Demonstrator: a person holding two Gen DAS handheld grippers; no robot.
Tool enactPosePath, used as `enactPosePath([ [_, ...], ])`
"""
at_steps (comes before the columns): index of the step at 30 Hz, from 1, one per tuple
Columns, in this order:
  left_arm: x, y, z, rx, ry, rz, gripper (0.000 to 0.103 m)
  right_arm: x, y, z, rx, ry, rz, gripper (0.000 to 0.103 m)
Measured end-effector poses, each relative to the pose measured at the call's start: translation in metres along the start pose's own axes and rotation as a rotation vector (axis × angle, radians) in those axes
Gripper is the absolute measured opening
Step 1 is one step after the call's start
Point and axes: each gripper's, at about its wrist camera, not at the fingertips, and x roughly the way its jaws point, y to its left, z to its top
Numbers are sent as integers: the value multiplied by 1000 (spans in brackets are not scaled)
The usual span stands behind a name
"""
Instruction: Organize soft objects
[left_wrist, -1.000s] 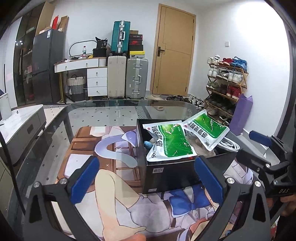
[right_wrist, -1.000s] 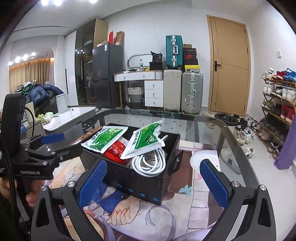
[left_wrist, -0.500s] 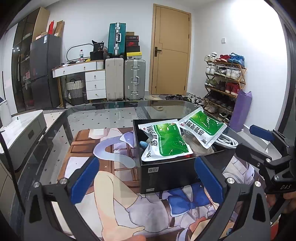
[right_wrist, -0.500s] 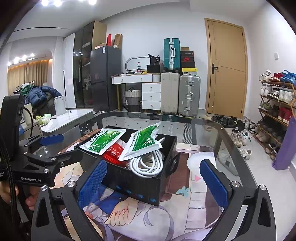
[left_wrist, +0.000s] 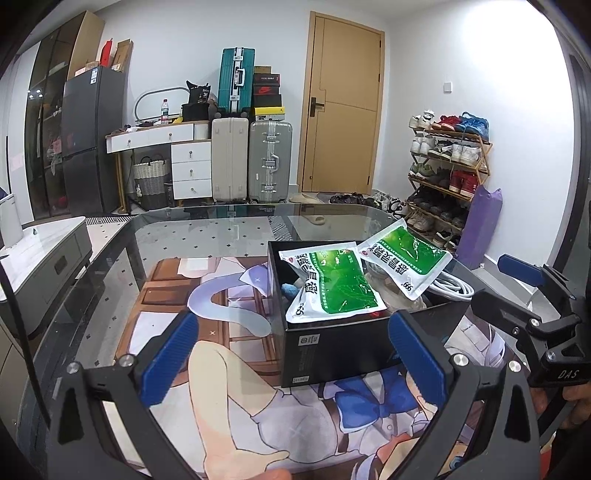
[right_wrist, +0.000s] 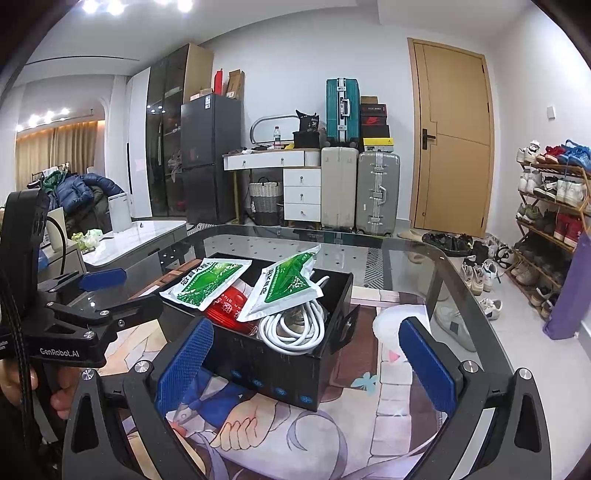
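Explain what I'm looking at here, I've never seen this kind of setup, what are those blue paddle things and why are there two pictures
There is no robot here. A person holds a hand tool in each hand, each with two blue-padded fingers and a wide-angle camera looking forward along them. One picture comes from the left gripper, the other from the right gripper, so each tool also shows up at the edge of the other's picture.

Both face a glass table covered by a cartoon mat. On the mat stands an open black box. Lying on top of its contents are two green pouches; beneath them are a coiled white cable and something red.

Both grippers are open and hold nothing.
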Motion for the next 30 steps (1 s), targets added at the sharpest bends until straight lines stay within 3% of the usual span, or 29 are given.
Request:
enactPosePath([
  [30,-2,0,2,-2,-10,2,103,0,-2,0,2,-1,2,102],
])
